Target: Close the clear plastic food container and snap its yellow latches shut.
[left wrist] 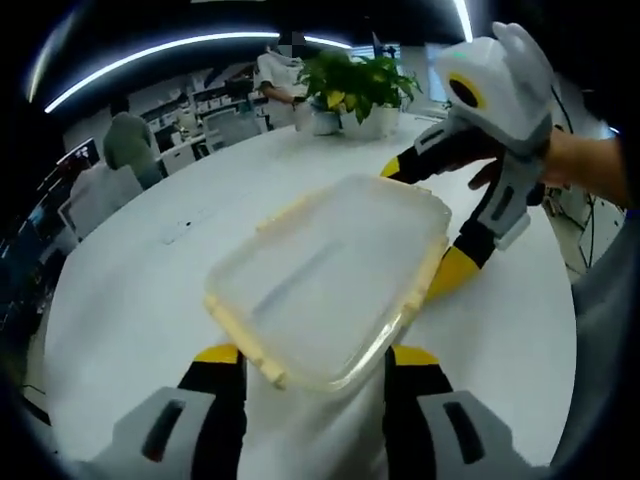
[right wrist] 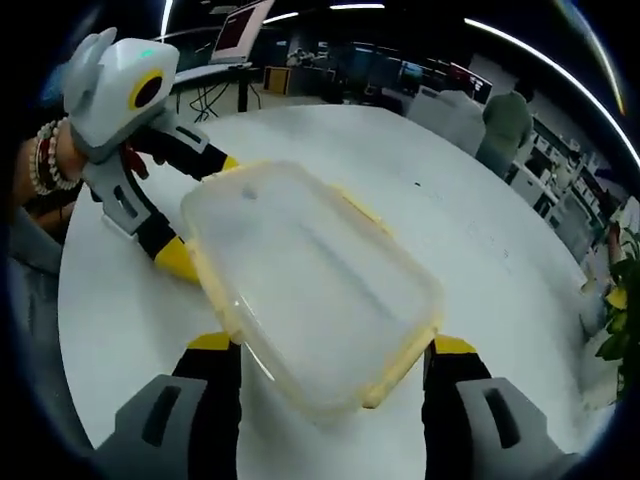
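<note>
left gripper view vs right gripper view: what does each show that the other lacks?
Left gripper view alone: two people seated at desks past the table, and the right gripper around the container's far end. Right gripper view alone: a red-lit monitor, a beaded bracelet, and the left gripper at the far end. Both: the clear container with yellow latches, the white table, a potted plant.

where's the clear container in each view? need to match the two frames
Left gripper view: the clear container sits centre, just beyond the left tongs.
Right gripper view: centre, beyond the right tongs.
Shared landmark: the potted plant, top centre in the left gripper view, at the right edge in the right gripper view.
</note>
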### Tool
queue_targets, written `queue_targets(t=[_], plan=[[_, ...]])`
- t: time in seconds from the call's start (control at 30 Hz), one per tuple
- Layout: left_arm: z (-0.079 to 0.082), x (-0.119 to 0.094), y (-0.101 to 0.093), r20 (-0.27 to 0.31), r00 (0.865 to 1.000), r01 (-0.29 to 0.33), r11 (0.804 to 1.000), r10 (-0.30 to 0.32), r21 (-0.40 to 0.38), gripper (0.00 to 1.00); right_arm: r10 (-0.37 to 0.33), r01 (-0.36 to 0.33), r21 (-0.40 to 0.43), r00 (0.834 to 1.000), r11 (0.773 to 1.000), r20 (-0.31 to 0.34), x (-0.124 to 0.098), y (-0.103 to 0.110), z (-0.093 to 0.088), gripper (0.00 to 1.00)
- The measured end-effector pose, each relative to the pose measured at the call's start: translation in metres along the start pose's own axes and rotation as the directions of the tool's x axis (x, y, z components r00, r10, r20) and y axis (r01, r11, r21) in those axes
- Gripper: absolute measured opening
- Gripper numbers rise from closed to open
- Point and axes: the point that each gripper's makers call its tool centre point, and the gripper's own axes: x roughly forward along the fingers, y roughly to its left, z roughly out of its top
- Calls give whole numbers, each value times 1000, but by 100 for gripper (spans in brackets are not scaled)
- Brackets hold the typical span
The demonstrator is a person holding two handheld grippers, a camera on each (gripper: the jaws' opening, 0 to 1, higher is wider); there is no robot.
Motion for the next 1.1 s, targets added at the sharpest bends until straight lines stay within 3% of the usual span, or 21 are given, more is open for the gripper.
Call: queue_targets(t=[0.5, 0.8, 0.9, 1.1], plan=[[9, 23, 46, -42, 999, 1, 998, 2, 69, 50, 3, -3, 1, 1000, 1000, 8, 30, -26, 26, 71], [10, 24, 48, -50, 999, -5, 996, 10, 89, 50, 1, -1, -9, 1000, 1000, 0, 31, -27, 25, 72], [12, 18, 47, -42, 999, -13, 993, 18, 117, 49, -7, 5, -70, 1000, 998, -23, 27, -27, 21, 70], [7, 5, 49, -59, 998, -28, 993, 35, 116, 51, -11, 10, -72, 1000, 997, -11, 14, -26, 21, 72]])
